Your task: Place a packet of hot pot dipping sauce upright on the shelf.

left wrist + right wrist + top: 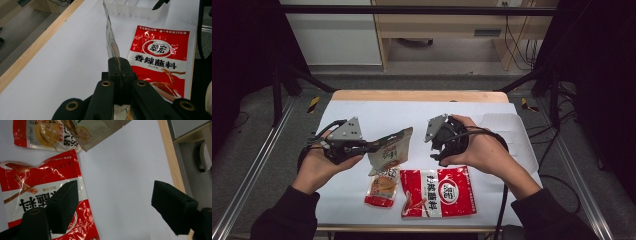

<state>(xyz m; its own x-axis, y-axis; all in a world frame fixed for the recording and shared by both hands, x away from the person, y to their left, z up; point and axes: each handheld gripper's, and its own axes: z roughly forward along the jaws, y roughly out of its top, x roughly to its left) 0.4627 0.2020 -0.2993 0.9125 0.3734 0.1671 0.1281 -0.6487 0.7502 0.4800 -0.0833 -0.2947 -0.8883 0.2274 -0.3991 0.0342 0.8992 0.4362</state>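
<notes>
My left gripper (374, 146) is shut on the edge of a tan snack pouch (392, 149) and holds it off the table. In the left gripper view the pouch (111, 40) stands edge-on between the closed jaws (119, 67). A small red and clear packet (383, 187) lies flat under it. Beside that lies a large red seasoning packet (438, 191), also seen as the red packet (157, 62). My right gripper (438, 154) hovers open above the red packet's top edge. Between its spread jaws (117, 205) nothing is held; the red packet (30, 187) lies below the left jaw.
White paper (362, 112) covers the table, with a wooden edge (419, 96) at the far side. A clear plastic tray (502, 122) sits at the back right. Metal frame rails run along both sides, and cables trail from each gripper.
</notes>
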